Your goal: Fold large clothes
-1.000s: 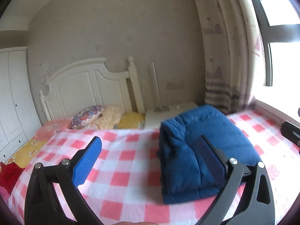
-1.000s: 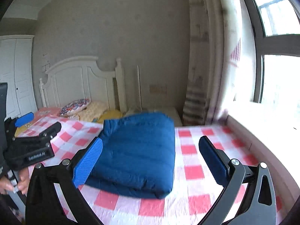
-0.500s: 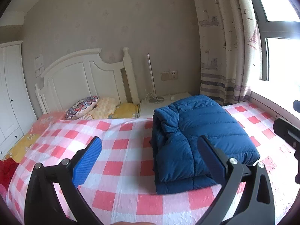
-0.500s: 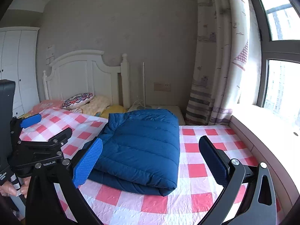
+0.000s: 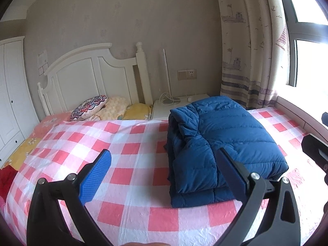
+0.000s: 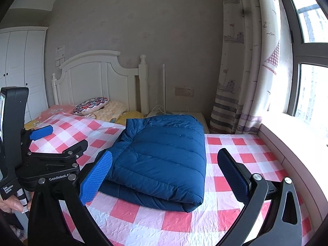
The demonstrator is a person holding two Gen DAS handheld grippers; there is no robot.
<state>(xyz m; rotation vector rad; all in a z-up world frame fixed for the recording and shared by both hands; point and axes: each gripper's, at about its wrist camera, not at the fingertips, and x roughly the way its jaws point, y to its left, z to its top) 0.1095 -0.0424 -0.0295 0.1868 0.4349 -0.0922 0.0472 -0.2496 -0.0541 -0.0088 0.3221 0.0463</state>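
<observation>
Spread wide and empty, the jaws of the left gripper (image 5: 163, 171) are held clear above the near part of the checked sheet (image 5: 127, 157), and the right gripper (image 6: 164, 172) is held the same way, nothing being gripped between its blue pads (image 6: 96, 179). Such a stance would be expected once a garment has been let go, since neither tool is touching cloth.

Just beyond the fingers, the blue down jacket (image 6: 162, 155) is seen lying on the sheet as a compact stack of layers, right of the bed's middle and towards the window side. Its edges are roughly squared (one collar or sleeve fold bulges on its left side), so the folding is judged essentially complete.

Farther off, pillows (image 5: 90, 107) are piled against the white headboard (image 5: 92, 73), well apart from the jacket, with a nightstand (image 5: 176, 104) to their right.
</observation>
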